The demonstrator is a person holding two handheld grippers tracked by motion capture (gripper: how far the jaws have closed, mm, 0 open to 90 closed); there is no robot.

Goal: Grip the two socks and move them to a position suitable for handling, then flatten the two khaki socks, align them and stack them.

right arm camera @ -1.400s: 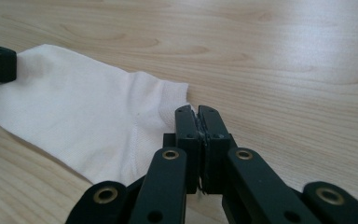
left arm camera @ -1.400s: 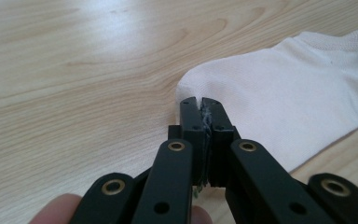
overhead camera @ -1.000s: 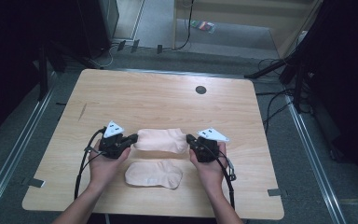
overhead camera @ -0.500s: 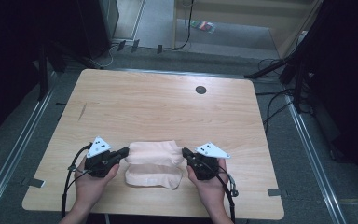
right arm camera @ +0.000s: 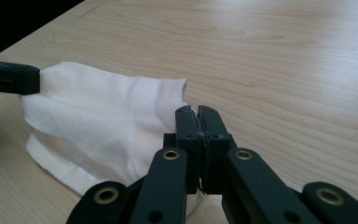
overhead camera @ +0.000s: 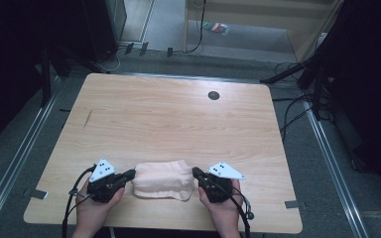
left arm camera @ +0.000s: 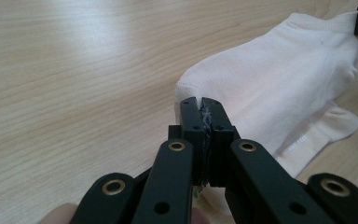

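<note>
The wooden table (overhead camera: 168, 119) is the landmark here. Near its front edge, left of centre, the left gripper (overhead camera: 127, 175) lies low over the top, held in the person's left hand (overhead camera: 93, 214), its grey three-cornered plate pointing away from the front edge. In the left gripper view its two black jaws are clenched together on the end of the upper sock (left arm camera: 279, 79), a sliver of white fabric pinched between the pads.

Just right of it, close to the front edge at the middle, the upper sock (overhead camera: 161, 176) lies stretched flat over a lower sock (overhead camera: 181, 195), whose hem peeks out underneath toward the front edge. Both are pale, soft ribbed knit, short ankle shapes with rounded ends; in the right gripper view the upper sock (right arm camera: 98, 112) shows a stitched heel seam and a ribbed cuff, the lower sock (right arm camera: 56, 163) spread beneath.

Right of the socks, the right gripper (overhead camera: 196, 173) mirrors the left, held in the right hand (overhead camera: 223, 210); its jaws are clamped on the cuff end of the upper sock.

Beyond the socks, the light, smooth-grained top runs bare to the far edge, apart from a small dark round hole (overhead camera: 213, 95) near the far right corner. The corners are rounded. Dark floor and cables (overhead camera: 287, 109) lie past the right edge.
</note>
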